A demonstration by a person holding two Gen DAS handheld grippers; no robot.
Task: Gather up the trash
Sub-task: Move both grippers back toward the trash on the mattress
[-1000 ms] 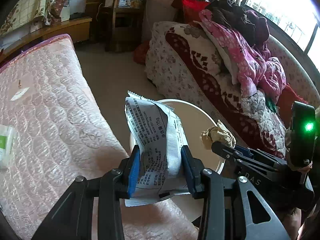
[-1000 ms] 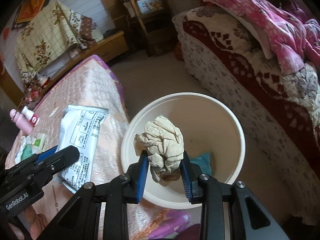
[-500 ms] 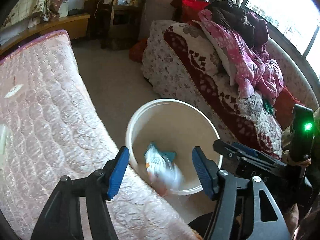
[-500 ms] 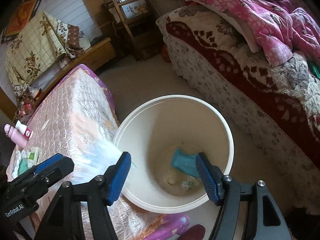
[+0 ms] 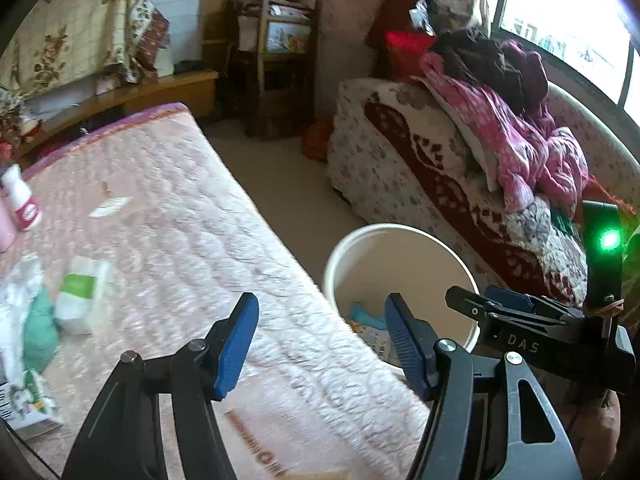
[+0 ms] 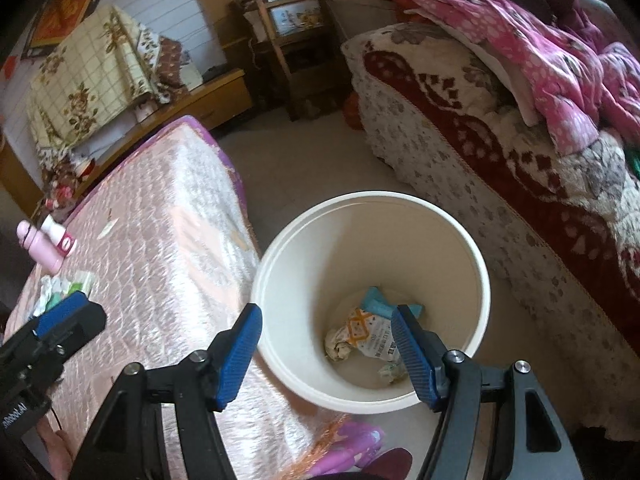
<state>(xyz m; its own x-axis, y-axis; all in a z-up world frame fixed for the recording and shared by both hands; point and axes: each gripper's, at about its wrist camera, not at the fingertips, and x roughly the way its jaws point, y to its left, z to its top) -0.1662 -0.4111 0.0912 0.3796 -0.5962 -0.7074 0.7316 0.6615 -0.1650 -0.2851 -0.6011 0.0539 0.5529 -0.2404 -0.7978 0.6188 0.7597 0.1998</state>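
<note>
A pink quilted mattress (image 6: 160,216) spreads ahead and to the left of the claw. Far to its left on that mattress lie a pink bottle (image 6: 38,248) and a small white bottle (image 6: 60,236). Ahead and to the right runs a sofa under a floral cover (image 6: 480,168), with a pink spotted quilt (image 6: 552,52) heaped on it. Straight ahead, far off, stands a wooden rack (image 6: 288,40).
</note>
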